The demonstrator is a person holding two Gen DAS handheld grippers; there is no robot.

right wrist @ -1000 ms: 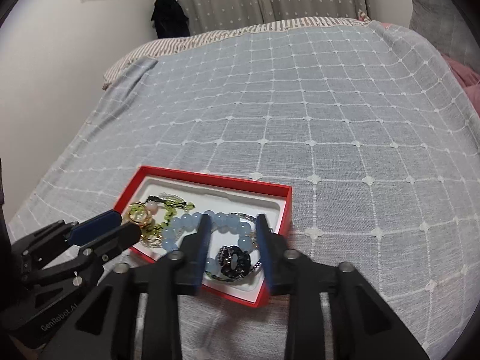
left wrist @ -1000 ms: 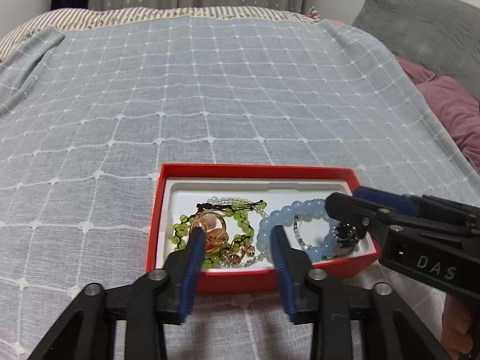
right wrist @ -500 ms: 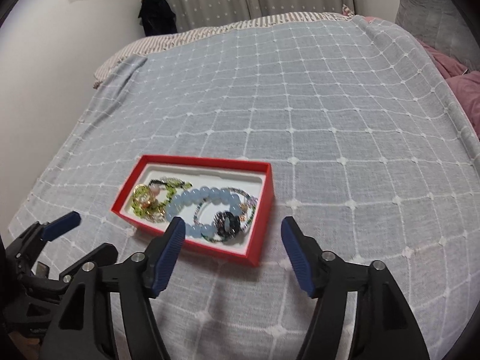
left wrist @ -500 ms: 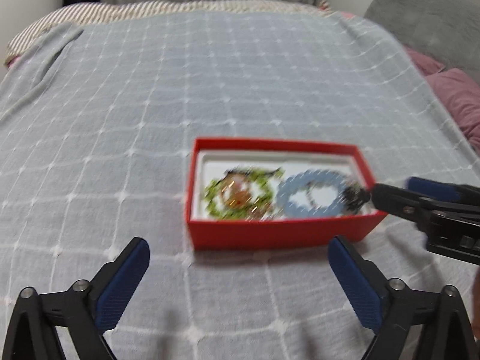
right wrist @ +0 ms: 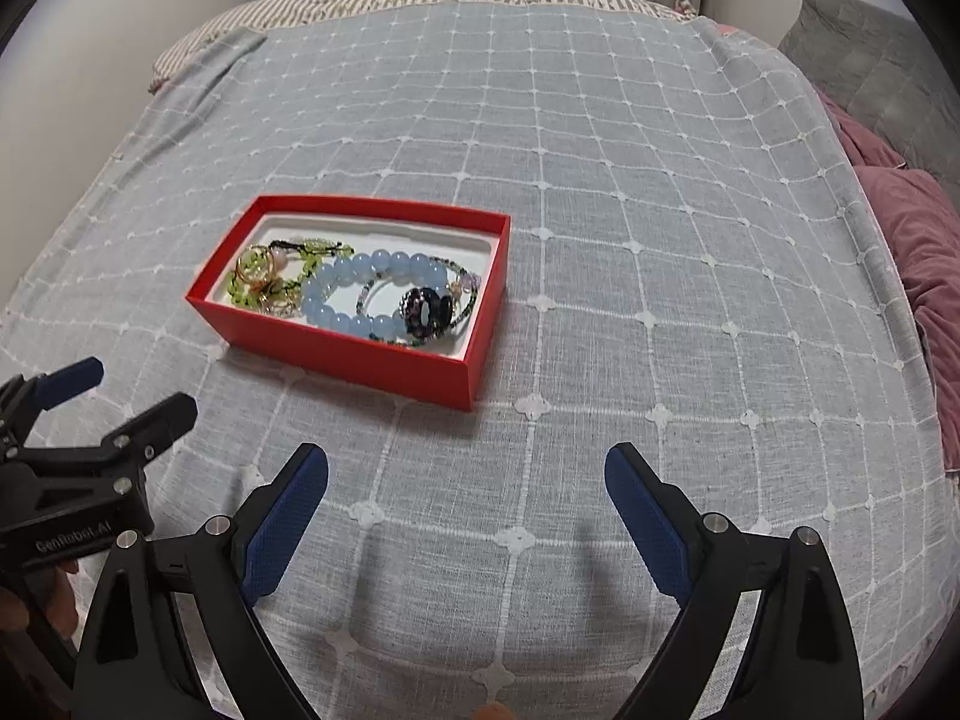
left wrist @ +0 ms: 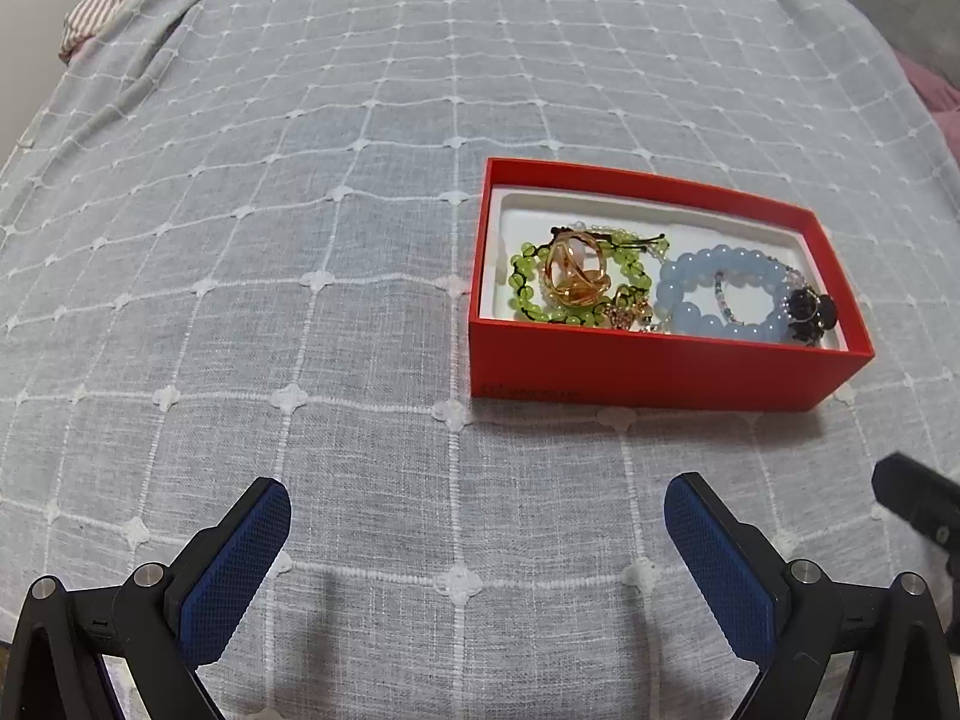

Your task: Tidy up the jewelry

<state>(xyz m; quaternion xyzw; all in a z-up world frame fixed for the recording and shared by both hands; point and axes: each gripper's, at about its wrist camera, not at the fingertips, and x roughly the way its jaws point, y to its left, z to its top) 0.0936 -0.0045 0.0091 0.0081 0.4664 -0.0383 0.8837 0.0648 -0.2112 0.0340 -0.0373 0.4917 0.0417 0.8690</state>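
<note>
A red box (left wrist: pixel 660 369) with a white lining sits on the bed, also in the right wrist view (right wrist: pixel 360 354). It holds a green bead bracelet (left wrist: pixel 522 294), a gold ring (left wrist: pixel 579 273), a pale blue bead bracelet (left wrist: pixel 708 315) and a dark flower piece (left wrist: pixel 810 312). My left gripper (left wrist: pixel 477 501) is wide open and empty, back from the box and to its left. My right gripper (right wrist: pixel 468 480) is wide open and empty, in front of the box. The left gripper also shows in the right wrist view (right wrist: pixel 120 396).
The bed is covered by a grey-blue checked cloth (right wrist: pixel 600 150). A grey pillow (right wrist: pixel 870 60) and a pink blanket (right wrist: pixel 924 252) lie at the right. A striped sheet (right wrist: pixel 360 3) and curtains are at the far end.
Both grippers opened wide and pulled back from the box. The jewelry now lies in the box, free of both. The left gripper also shifted left.
</note>
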